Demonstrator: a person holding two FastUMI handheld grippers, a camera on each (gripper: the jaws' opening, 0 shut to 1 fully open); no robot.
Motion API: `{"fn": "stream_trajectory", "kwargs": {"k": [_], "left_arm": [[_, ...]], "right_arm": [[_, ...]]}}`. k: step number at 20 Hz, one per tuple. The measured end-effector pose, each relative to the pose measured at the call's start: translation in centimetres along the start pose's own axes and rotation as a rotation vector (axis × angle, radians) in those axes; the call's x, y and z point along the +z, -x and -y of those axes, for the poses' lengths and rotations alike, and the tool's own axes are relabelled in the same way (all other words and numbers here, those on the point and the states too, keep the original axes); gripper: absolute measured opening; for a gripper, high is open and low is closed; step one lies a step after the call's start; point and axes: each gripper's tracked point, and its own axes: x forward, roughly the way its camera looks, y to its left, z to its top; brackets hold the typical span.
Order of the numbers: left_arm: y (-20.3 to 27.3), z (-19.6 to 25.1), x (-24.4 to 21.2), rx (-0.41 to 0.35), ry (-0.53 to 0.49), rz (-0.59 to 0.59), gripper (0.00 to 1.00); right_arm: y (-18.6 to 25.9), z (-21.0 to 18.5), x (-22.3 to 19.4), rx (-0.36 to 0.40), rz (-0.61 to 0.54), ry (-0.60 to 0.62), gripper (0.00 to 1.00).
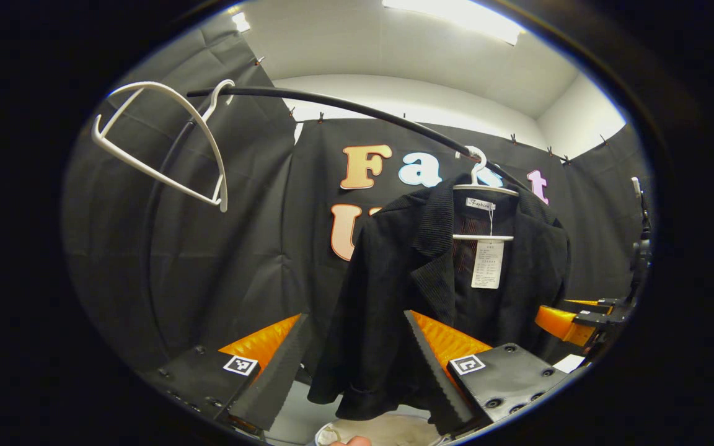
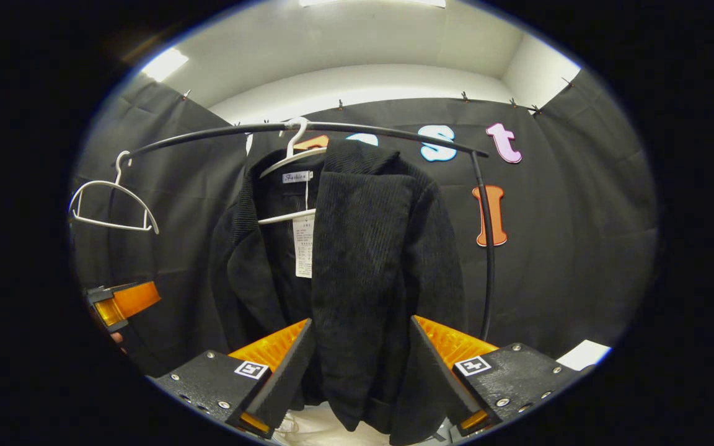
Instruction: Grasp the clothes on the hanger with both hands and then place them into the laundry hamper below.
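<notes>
Hamper (image 1: 388,433) cut off below; jacket (image 2: 357,266) hides its hanger (image 2: 289,186)

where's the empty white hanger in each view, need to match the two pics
Left gripper view: the empty white hanger hangs tilted at the upper left, hooked near the left end of the black rail.
Right gripper view: it sits at the far left, mid-height, on the rail's left end.
Shared landmark: the black jacket on its own white hanger, with a paper tag at the collar; the empty hanger is to its left in both.
</notes>
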Motion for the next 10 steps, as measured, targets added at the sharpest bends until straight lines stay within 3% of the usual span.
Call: {"fn": "stream_trajectory", "kwargs": {"k": [2, 10], "left_arm": [[0.1, -0.3, 0.0, 0.006, -0.001, 0.001, 0.93], [1.0, -2.0, -0.4, 0.06, 0.002, -0.01, 0.97]], "right_arm": [[-1.7, -0.2, 0.1, -0.001, -0.001, 0.008, 0.94], [-7.5, -2.8, -1.0, -0.031, -0.033, 0.043, 0.94]]}}
